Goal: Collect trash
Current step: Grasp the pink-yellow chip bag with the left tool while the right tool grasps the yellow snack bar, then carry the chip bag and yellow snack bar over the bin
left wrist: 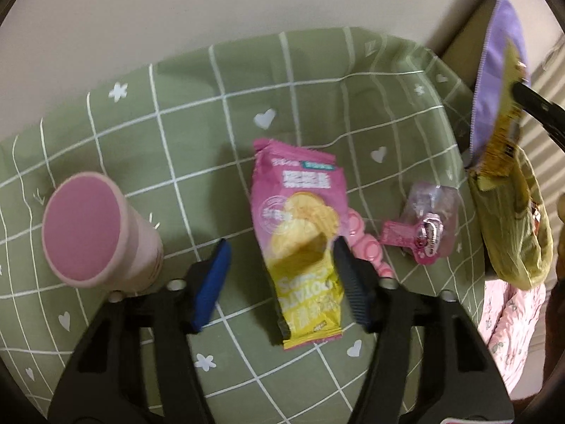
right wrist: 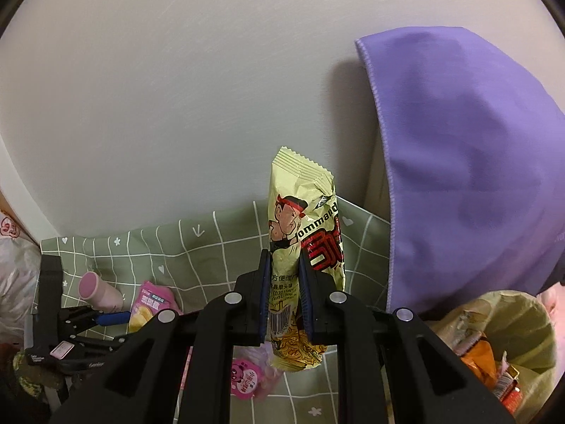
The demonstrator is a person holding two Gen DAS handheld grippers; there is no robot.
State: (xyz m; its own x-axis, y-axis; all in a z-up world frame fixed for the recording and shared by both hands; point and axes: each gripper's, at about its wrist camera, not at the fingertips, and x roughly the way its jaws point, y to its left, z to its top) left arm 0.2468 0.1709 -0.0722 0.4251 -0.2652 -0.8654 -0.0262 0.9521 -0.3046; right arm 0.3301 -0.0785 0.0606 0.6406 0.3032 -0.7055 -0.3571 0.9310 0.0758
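Green checked cloth covers the table (left wrist: 183, 113). Right claw (right wrist: 285, 296) pinches a yellow noodle wrapper (right wrist: 300, 212) upright near the table's right edge, beside a trash bag (right wrist: 522, 321). Left claw (left wrist: 279, 282) spreads around a pink chip bag (left wrist: 300, 219) mid-table.

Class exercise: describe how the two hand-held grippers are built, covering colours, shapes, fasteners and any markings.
Both are black plastic frames with triangular cut-outs and round silver bolts. The left hand-held gripper has blue ribbed pads on its fingers; a pale label and small white lettering show on its body. The right hand-held gripper has matching blue-edged pads.
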